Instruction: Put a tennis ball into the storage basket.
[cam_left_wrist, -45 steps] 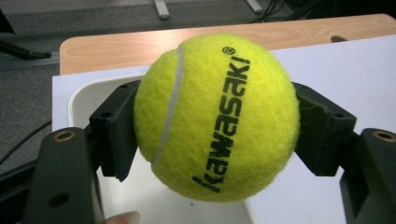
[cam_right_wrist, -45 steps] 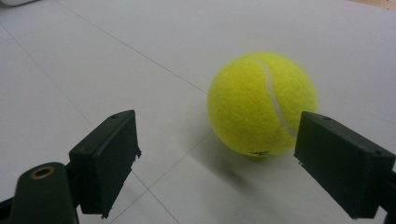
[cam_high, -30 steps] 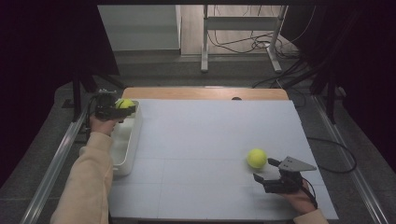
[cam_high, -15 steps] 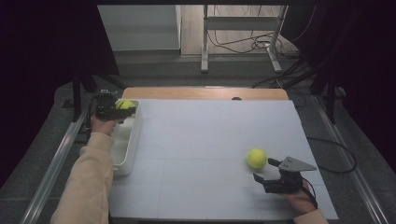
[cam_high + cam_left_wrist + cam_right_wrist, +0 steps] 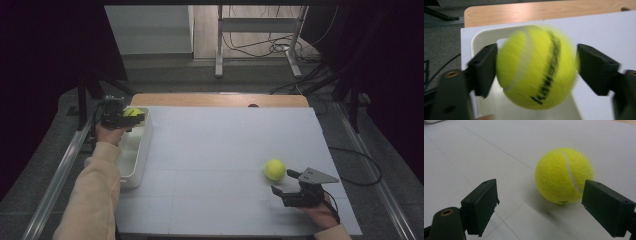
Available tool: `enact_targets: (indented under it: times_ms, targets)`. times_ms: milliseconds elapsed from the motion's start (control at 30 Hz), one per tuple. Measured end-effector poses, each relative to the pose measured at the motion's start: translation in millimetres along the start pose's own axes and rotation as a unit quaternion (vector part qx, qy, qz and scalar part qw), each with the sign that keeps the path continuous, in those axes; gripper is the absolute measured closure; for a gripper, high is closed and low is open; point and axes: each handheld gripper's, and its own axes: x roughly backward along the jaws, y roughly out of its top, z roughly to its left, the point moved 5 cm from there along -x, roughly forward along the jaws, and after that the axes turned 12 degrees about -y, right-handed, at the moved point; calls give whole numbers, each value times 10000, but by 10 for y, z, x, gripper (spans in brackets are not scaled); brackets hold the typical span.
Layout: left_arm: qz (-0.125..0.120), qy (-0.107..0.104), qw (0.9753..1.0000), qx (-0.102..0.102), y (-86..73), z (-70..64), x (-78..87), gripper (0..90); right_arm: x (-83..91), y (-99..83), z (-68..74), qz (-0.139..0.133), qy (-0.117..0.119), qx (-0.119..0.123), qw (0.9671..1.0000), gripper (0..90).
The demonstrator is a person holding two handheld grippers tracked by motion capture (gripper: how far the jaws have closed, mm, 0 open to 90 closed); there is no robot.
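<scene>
A yellow tennis ball [image 5: 529,75] sits between the jaws of my left gripper [image 5: 537,62], above the far end of a white bin [image 5: 139,150]. The ball is blurred while the jaws and the bin [image 5: 477,37] are sharp, and a thin gap shows at the right jaw. In the high view this gripper [image 5: 129,118] is at the table's left edge with the ball [image 5: 131,112] in it. A second tennis ball [image 5: 564,175] rests on the white table top just ahead of my open right gripper [image 5: 540,197], nearer its right jaw. That ball [image 5: 275,169] and gripper [image 5: 282,181] are at the front right.
The white sheet [image 5: 220,150] covers the table, with a wooden strip [image 5: 220,99] along the far edge. A metal rail [image 5: 60,170] runs past the left side. A stand and cables [image 5: 260,45] lie on the floor behind.
Neither hand has moved in the high view. The left ball still hangs over the bin; the right ball lies in the same spot.
</scene>
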Motion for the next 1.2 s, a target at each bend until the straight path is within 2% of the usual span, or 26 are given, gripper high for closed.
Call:
enact_targets:
  times_ms: [100, 167, 333, 467, 567, 733, 833, 933, 1200]
  targets:
    - [-116, -73, 9999, 27, 26, -58, 46, 119, 0, 1, 0, -2, 0, 5, 10000, 140]
    - [-177, -143, 9997, -60, 36, -108, 86, 104, 0, 1, 2, -7, -3, 5, 10000, 140]
    - [-319, -358, 9986, -211, 55, -237, 156, 104, 5, 5, 2, -21, -8, 9, 10000, 140]
    - [-453, -598, 9965, -372, 74, -376, 238, 113, 6, 4, 3, -17, -7, 11, 10000, 141]
    - [-504, -660, 9956, -435, 74, -426, 265, 121, 6, 5, 1, -21, -10, 7, 10000, 140]
    - [-705, -919, 9918, -546, 8, -585, 338, 122, 5, 14, -4, -40, -22, -25, 10000, 140]
    - [-723, -929, 9912, -604, -22, -627, 345, 122, -2, 23, -7, -65, -18, -33, 10000, 140]
    - [-756, -1142, 9885, -635, -81, -722, 358, 122, -13, 45, -8, -84, -3, -63, 9999, 140]
    - [-894, -1339, 9841, -755, -167, -860, 423, 122, -43, 69, -8, -95, 35, -89, 9999, 140]
